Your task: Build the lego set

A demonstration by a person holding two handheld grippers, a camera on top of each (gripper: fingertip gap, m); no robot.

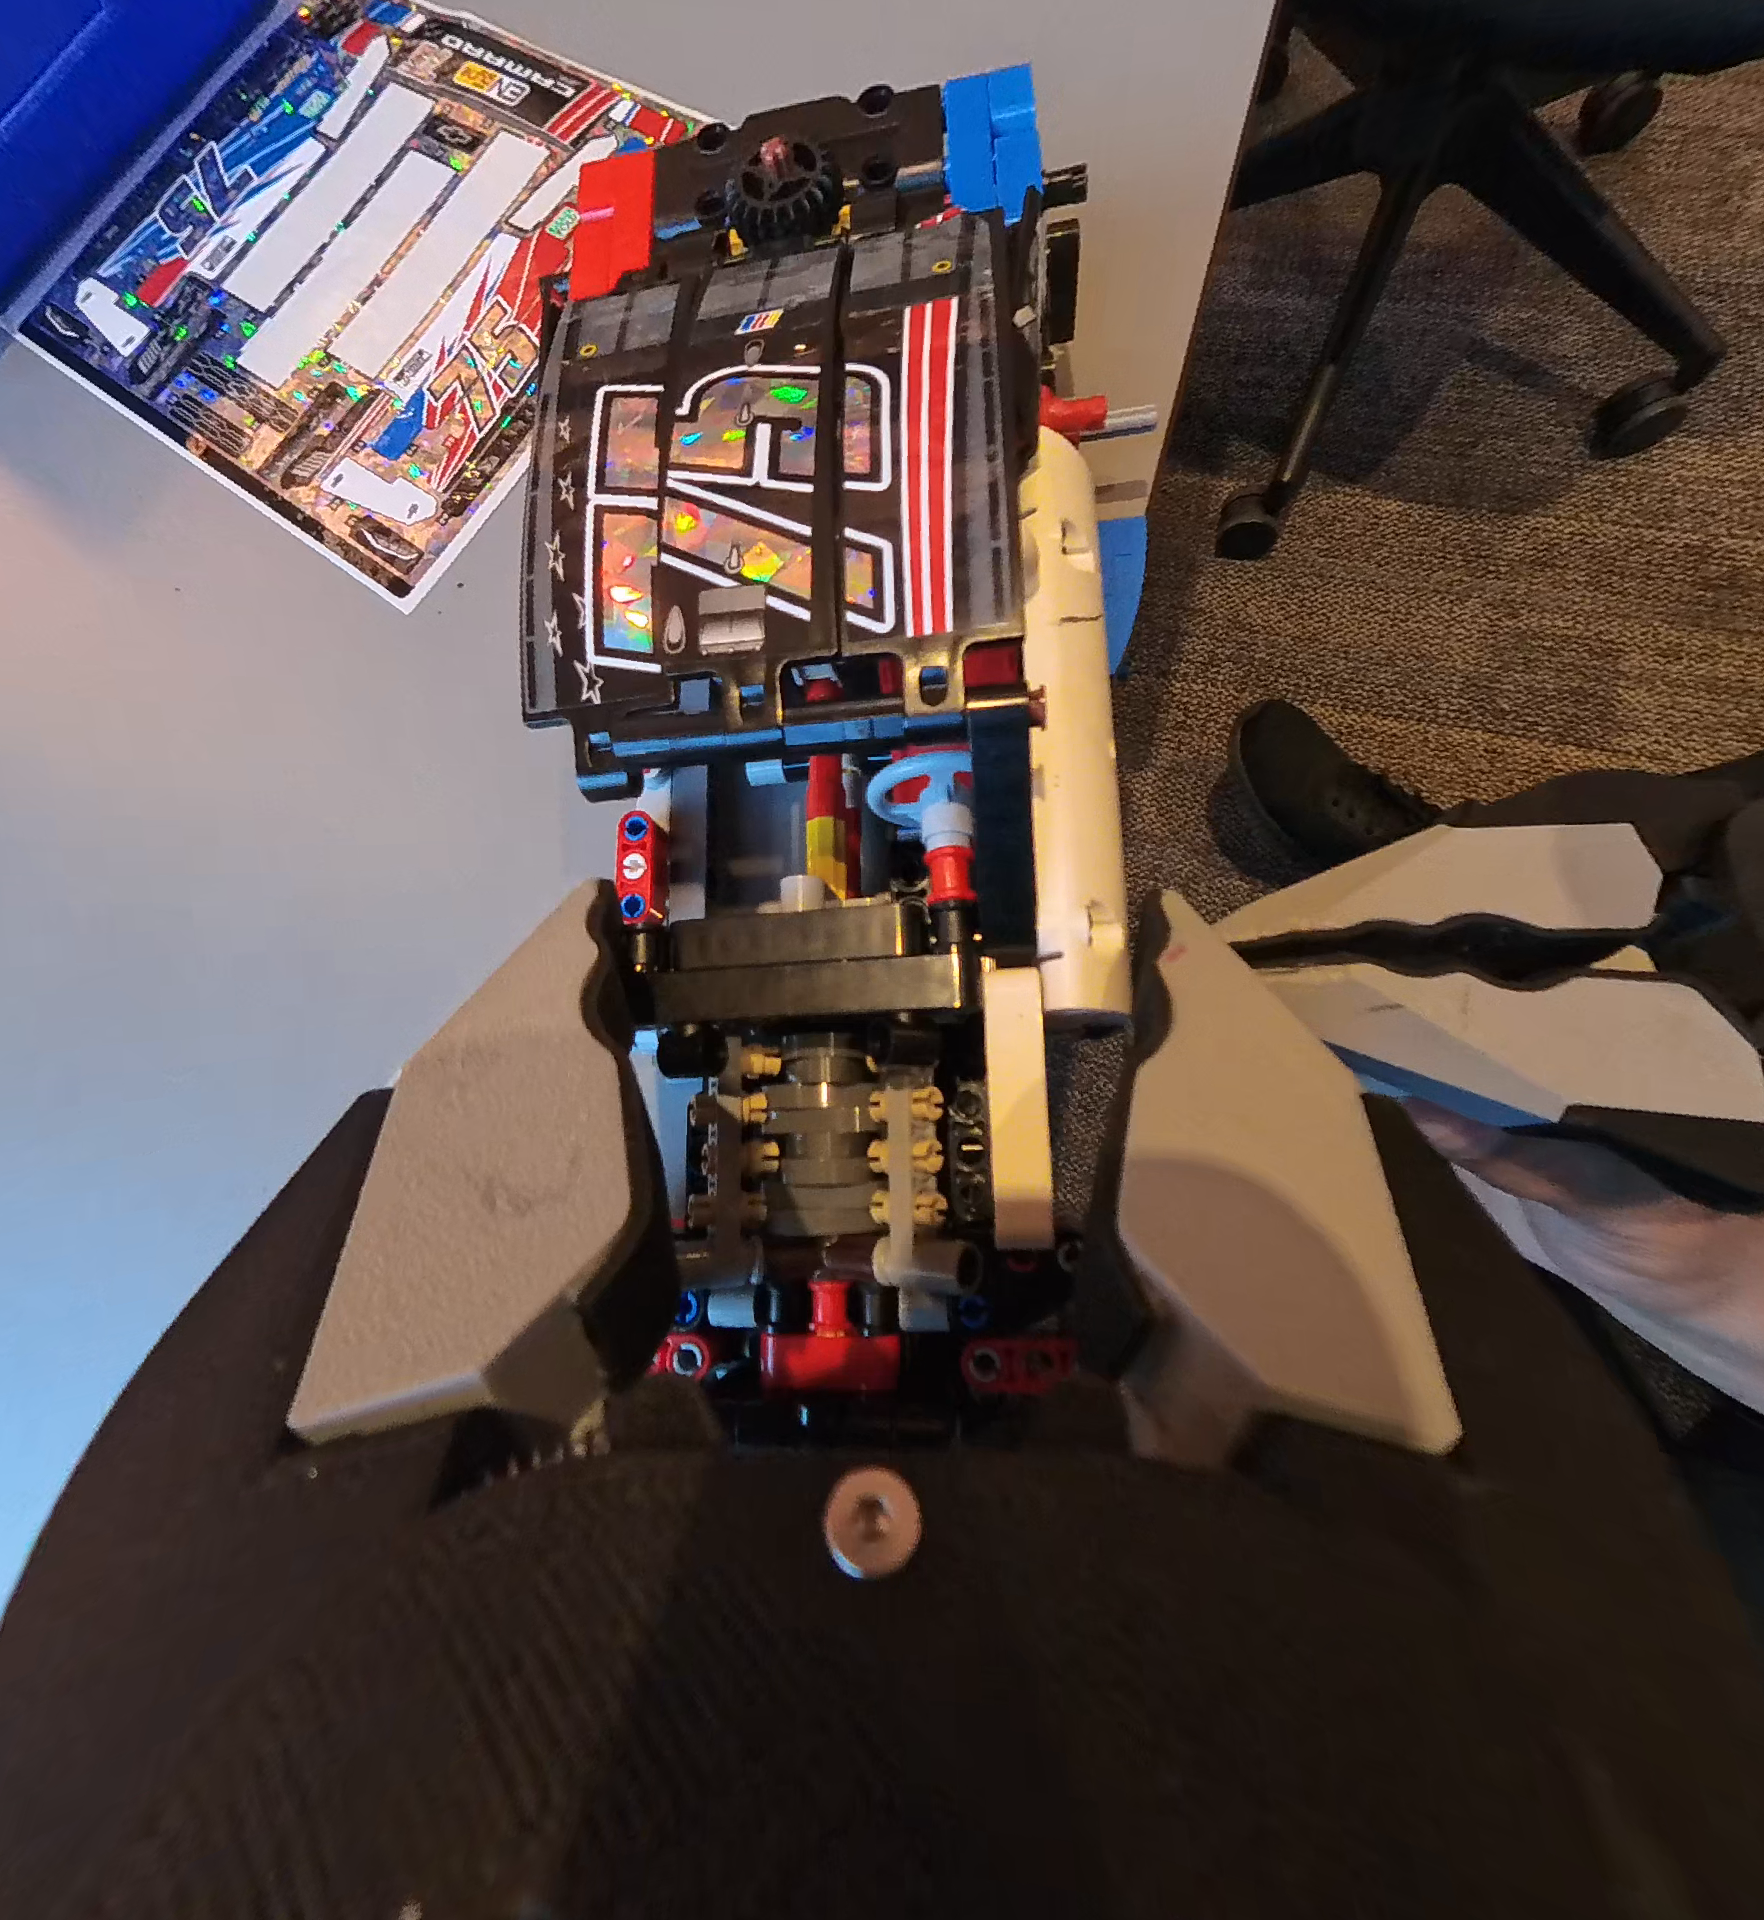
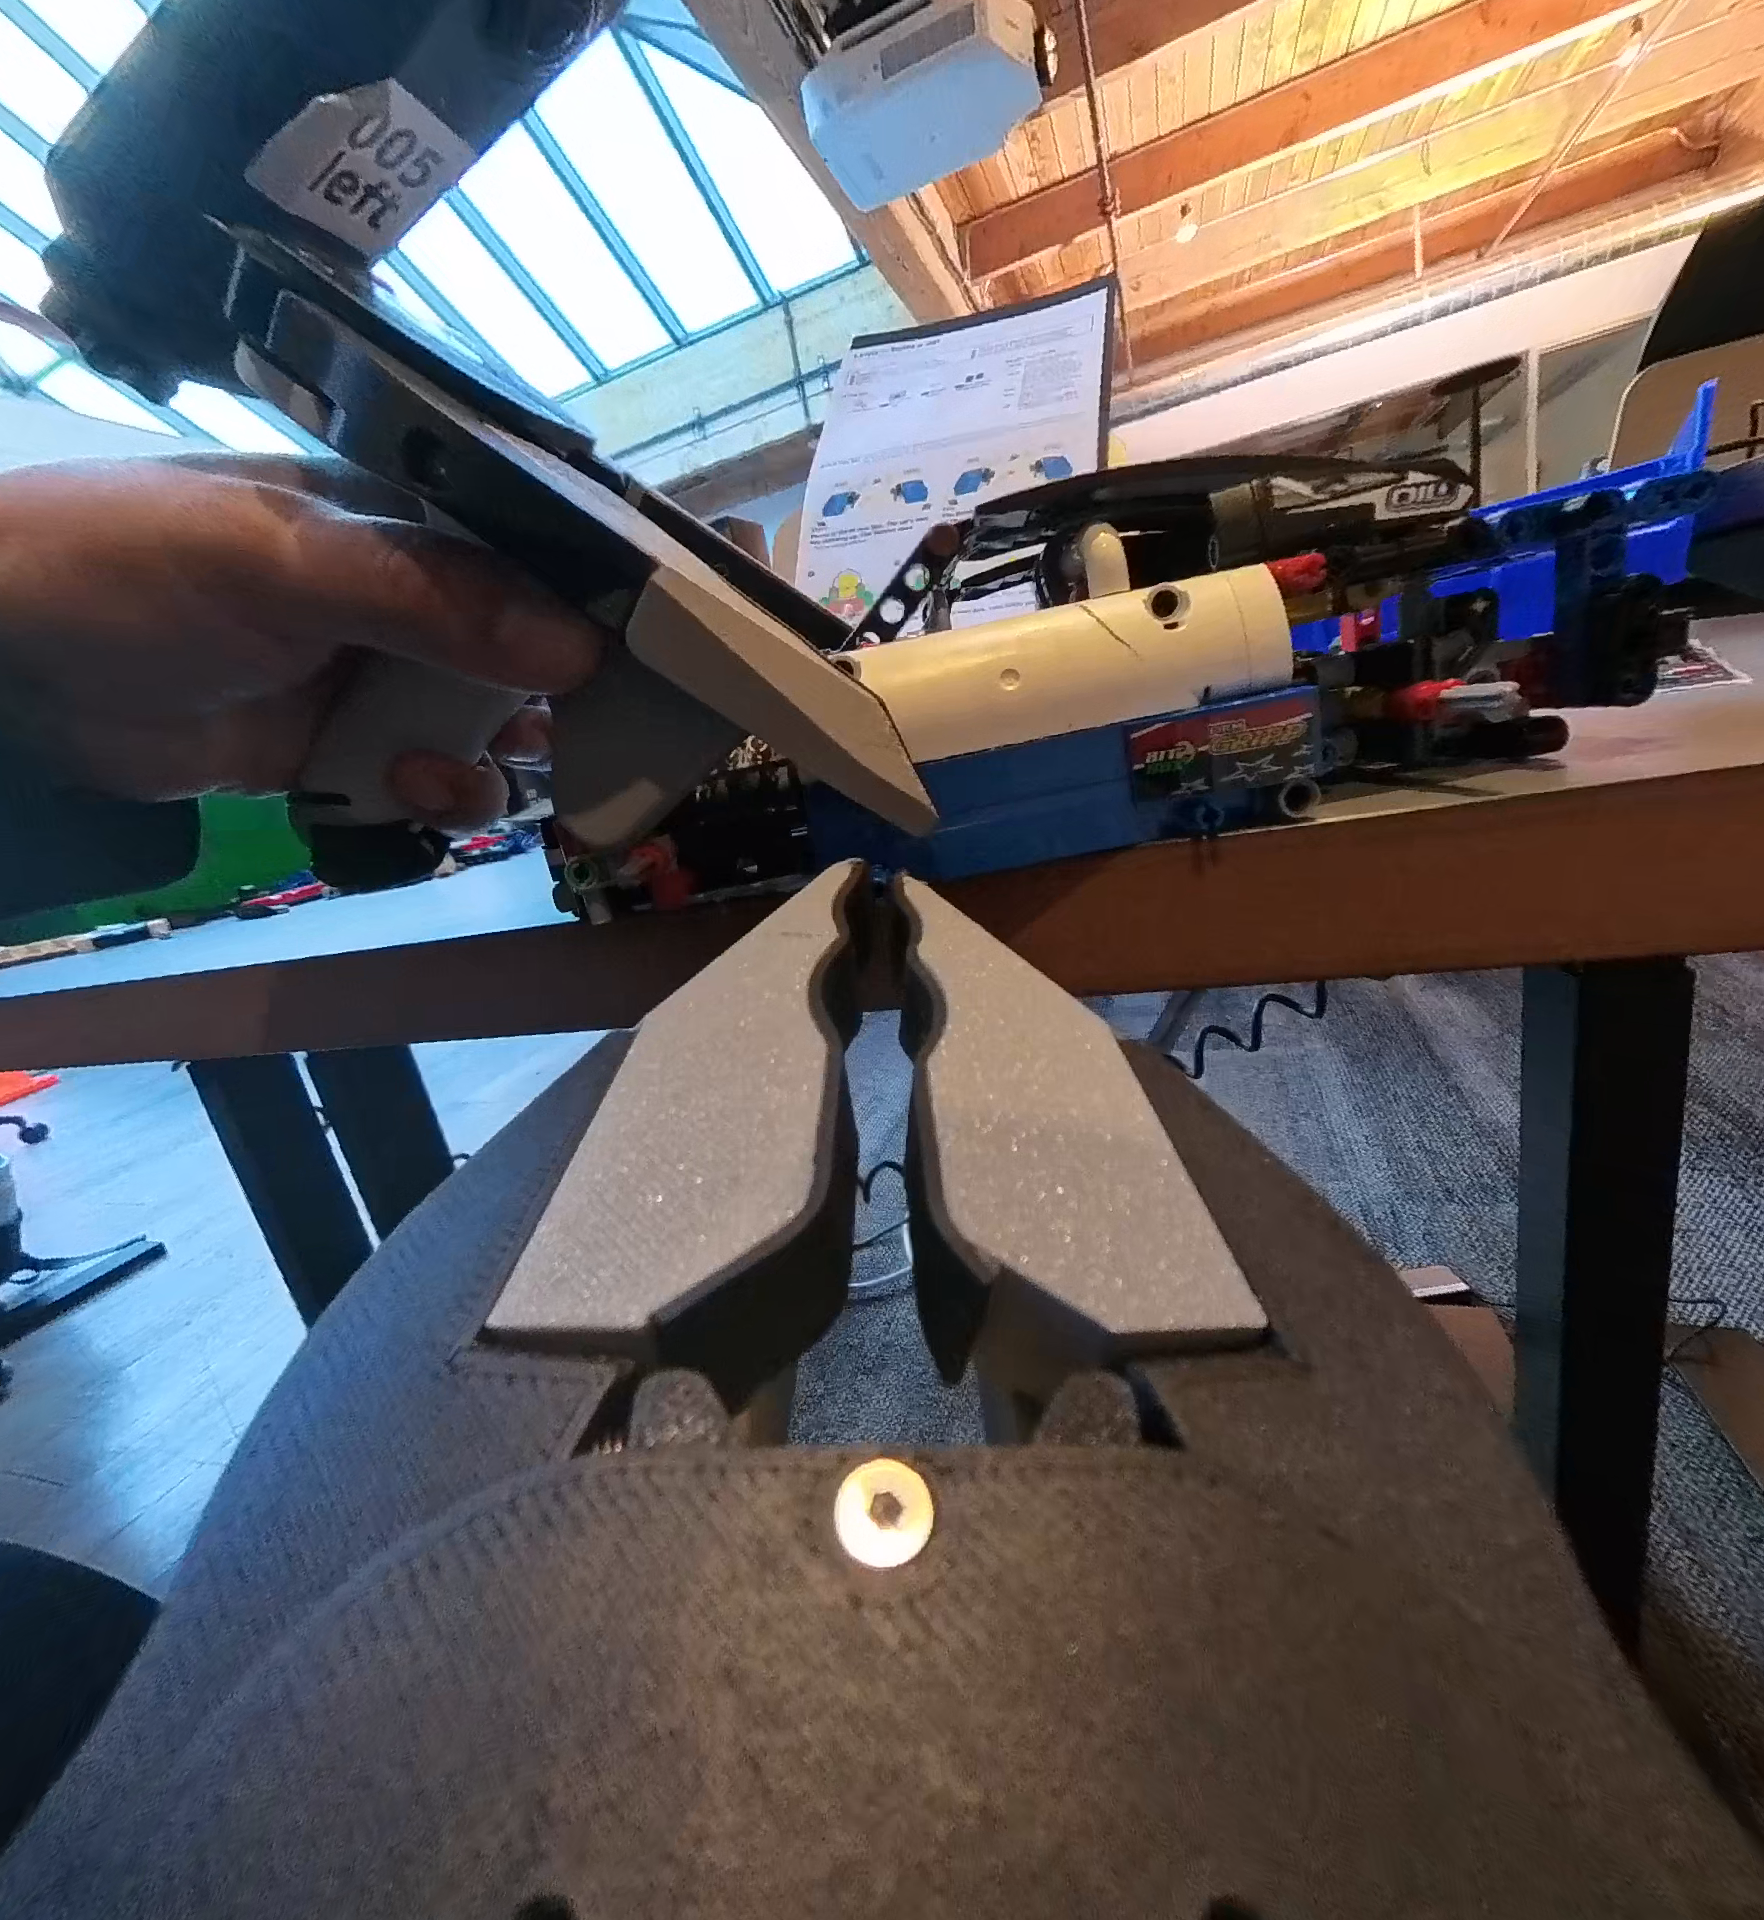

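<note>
Lego car [image 1: 816,665], gripped at its front by the left gripper [image 1: 862,1039], overhangs the table [image 1: 182,831] edge, so it could tip off if the nearly closed right gripper [image 2: 873,899], pinching a small blue pin underneath, pushes hard.

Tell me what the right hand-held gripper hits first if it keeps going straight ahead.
Probably the blue lower edge of the lego car overhanging the table edge; the right hand-held gripper tips are nearly there, though depth is unclear.

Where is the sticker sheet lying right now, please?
In the left wrist view, the sticker sheet lies flat on the white table, upper left, between the blue bin and the lego car.
</note>
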